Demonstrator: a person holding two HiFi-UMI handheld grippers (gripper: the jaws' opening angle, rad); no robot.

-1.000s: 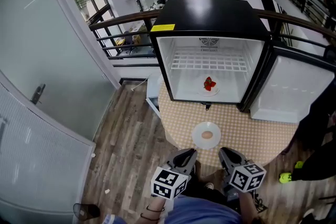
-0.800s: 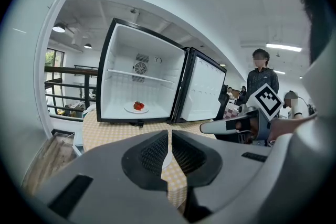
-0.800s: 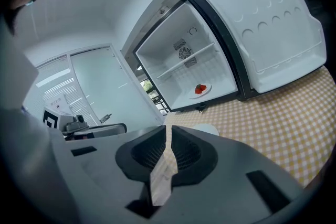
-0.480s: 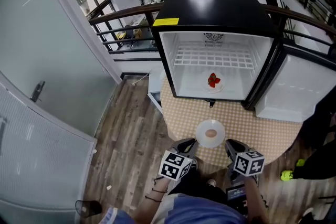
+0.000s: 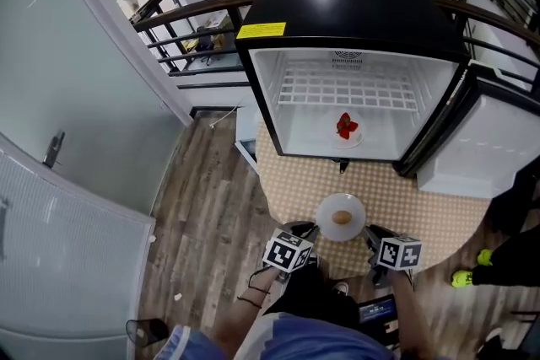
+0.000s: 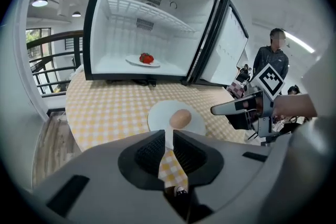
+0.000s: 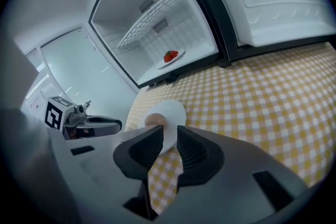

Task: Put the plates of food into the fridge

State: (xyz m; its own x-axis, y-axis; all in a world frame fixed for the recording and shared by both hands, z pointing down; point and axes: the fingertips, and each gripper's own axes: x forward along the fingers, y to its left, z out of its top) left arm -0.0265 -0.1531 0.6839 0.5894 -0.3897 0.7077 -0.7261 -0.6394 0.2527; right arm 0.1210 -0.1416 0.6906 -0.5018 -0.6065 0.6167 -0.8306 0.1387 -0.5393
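Two white plates are in view. One plate (image 5: 355, 138) with a red piece of food (image 5: 343, 126) lies on the floor of the open fridge (image 5: 354, 4), in the upper middle of the head view, under its wire shelf (image 5: 346, 88). The fridge door (image 5: 498, 147) swings out to the right. The other plate (image 5: 327, 211) carries a round tan piece of food (image 5: 341, 217) and lies on the yellow checked table (image 5: 405, 198) in front of the fridge, close to the table's lower edge.

The left gripper (image 5: 305, 228) sits just below and left of this plate, the right gripper (image 5: 373, 232) just below and right of it, both pointing up the frame toward it. In the left gripper view the jaws have just been opening and stand a narrow slot apart; the checked cloth shows through it, and the plate's rim lies just past the tips. In the right gripper view the jaws also stand a narrow gap apart, gripping nothing, with the plate's rim at their tips. Whether either touches the plate cannot be told.
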